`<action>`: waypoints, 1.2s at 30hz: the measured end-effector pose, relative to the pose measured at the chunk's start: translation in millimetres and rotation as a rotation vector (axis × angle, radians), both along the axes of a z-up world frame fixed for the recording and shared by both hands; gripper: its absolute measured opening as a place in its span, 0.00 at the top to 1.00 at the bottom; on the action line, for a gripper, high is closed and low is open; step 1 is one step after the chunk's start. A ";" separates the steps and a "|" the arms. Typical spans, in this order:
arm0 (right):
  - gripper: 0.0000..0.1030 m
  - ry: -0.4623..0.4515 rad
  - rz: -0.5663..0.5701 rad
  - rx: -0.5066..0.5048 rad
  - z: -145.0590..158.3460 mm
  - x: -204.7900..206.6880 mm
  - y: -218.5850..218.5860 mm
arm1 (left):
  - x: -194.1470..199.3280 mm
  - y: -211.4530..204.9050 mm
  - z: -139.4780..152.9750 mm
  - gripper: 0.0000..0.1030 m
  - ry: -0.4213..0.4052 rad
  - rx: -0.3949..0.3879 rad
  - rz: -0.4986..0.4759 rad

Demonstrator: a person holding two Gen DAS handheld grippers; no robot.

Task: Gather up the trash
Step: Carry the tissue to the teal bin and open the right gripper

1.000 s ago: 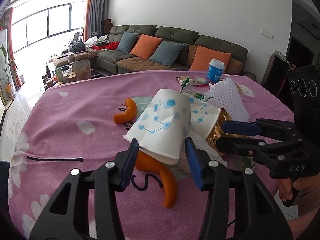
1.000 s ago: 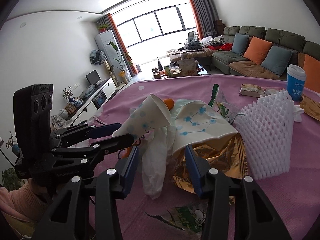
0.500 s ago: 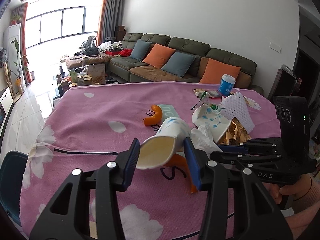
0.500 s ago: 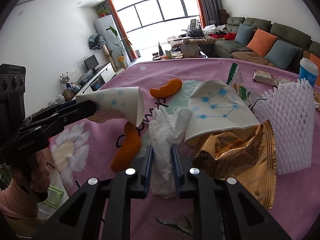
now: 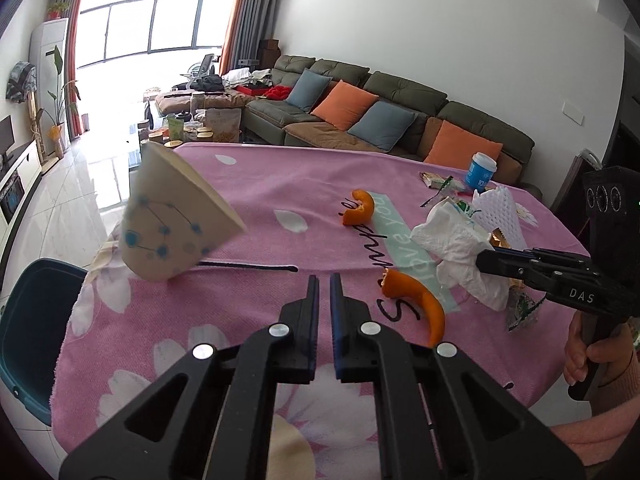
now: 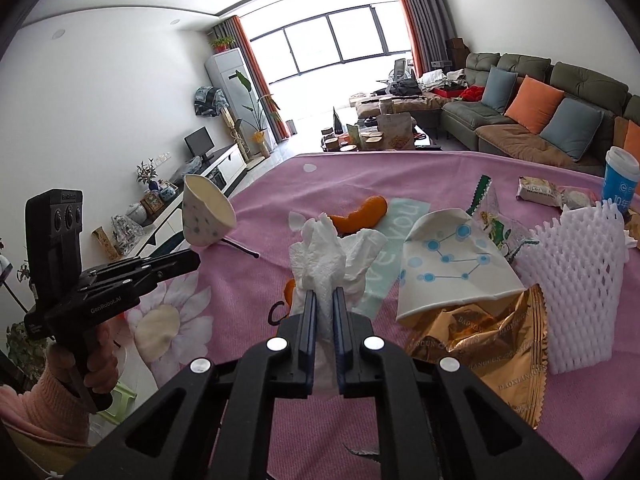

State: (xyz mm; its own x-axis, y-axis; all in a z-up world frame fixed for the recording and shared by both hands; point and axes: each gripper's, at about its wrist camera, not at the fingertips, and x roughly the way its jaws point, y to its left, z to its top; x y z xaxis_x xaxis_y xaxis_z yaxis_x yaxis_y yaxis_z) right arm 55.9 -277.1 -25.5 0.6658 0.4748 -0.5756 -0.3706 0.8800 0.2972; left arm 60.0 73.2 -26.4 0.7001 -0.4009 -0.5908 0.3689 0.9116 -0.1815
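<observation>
Paper cup (image 5: pixel 176 220) flies off table's left edge toward bin (image 5: pixel 28 332); left gripper (image 5: pixel 324 280) clenched empty, right gripper (image 6: pixel 324 294) grasping tissue (image 6: pixel 328 256) for binning.

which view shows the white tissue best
The right wrist view: the tissue sits centre frame, its lower end pinched in the shut right gripper. The left wrist view shows it only small, off to the right, partly behind that gripper.
</observation>
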 end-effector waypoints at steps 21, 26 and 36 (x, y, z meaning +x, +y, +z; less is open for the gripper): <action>0.93 0.020 0.028 -0.001 -2.2 23.8 16.3 | -17.5 75.7 -22.3 0.76 0.015 -0.065 0.165; 0.93 0.012 0.059 0.014 4.6 25.7 26.8 | -21.8 80.1 -20.3 0.67 -0.006 -0.063 0.185; 0.93 -0.022 0.201 0.068 27.6 34.5 69.4 | -29.6 98.5 -13.5 0.58 -0.035 -0.051 0.256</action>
State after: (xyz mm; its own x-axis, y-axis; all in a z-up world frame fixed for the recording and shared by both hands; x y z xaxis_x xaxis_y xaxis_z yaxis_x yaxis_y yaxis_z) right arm 90.5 -207.7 2.1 0.5661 0.6364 -0.5240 -0.5438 0.7660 0.3429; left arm 30.4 171.7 -40.0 0.8023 -0.2362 -0.5483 0.1338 0.9662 -0.2204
